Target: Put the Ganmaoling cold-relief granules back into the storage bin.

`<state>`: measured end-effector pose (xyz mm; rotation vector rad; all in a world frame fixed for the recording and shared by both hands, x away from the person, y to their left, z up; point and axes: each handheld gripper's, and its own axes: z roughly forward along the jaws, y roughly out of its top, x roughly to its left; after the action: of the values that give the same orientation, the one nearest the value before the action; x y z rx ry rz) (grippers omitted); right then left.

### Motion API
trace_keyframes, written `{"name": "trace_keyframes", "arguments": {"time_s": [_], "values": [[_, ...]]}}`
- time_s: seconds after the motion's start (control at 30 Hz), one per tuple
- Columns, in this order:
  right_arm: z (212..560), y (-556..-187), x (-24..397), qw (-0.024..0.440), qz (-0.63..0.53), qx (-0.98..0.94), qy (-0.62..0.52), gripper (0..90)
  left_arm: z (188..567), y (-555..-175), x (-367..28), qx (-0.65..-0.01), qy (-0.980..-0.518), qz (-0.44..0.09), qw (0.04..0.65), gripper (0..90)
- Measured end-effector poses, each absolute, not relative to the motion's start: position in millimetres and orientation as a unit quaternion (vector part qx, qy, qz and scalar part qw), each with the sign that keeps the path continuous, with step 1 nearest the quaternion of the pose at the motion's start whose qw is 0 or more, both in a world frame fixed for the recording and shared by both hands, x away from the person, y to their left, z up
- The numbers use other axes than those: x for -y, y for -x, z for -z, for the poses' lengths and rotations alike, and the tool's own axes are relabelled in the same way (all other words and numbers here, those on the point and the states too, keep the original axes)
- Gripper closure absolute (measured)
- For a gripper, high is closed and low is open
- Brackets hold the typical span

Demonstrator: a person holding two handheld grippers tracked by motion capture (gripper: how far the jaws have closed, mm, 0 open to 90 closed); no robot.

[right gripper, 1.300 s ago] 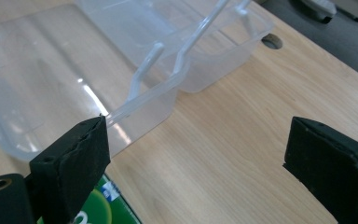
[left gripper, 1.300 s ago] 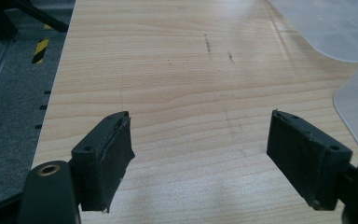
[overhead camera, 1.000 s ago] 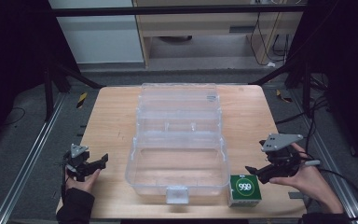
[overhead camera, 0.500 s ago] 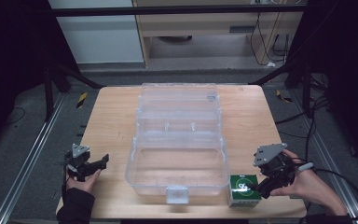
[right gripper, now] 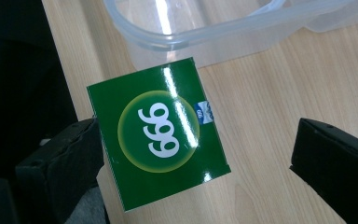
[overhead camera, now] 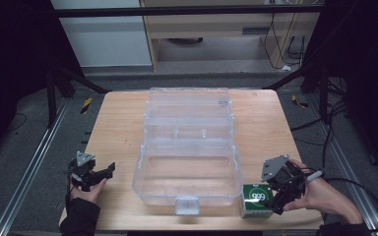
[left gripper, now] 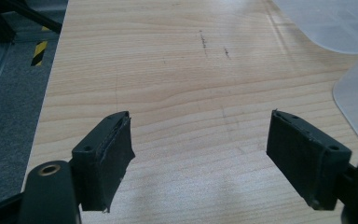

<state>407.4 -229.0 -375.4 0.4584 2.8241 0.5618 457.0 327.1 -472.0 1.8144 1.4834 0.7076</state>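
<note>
A green box marked "999" [overhead camera: 257, 199] [right gripper: 158, 133] lies flat on the wooden table [overhead camera: 118, 128] near its front edge, just right of a clear plastic case [overhead camera: 150, 192]. My right gripper [overhead camera: 274, 196] [right gripper: 200, 151] reaches over the box from the right, held by a hand. Its jaws have just been opening and stand wide, with the box between them. The left jaw is close against the box's edge; the right jaw is well clear. My left gripper [overhead camera: 106, 173] [left gripper: 200, 154] rests open over bare wood at the front left, with nothing between its fingers.
The case's lid [overhead camera: 189, 105] lies open toward the back and its latch [overhead camera: 187, 204] faces the front edge. A corner of the case [right gripper: 205, 32] lies just beyond the green box. The case's edge [left gripper: 356, 93] is to the right of the left gripper. Dark floor surrounds the table.
My right gripper has moved left and down onto the green box, and its jaws stand wider apart. The box, the case and the left gripper have stayed put.
</note>
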Motion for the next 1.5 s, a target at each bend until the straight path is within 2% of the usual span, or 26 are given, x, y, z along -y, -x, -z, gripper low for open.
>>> {"name": "trace_keyframes", "arguments": {"time_s": [1.13,1.5], "values": [[419.4,-414.3,203.1,0.055,-0.121,-0.987,-0.092,2.1,472.9,-458.0,-326.1,-0.567,-0.701,-0.272,0.337,21.7],[431.6,-419.1,195.6,0.042,-0.118,-0.989,-0.073,5.7,473.1,-458.0,-326.0,-0.566,-0.702,-0.271,0.337,21.9]]}}
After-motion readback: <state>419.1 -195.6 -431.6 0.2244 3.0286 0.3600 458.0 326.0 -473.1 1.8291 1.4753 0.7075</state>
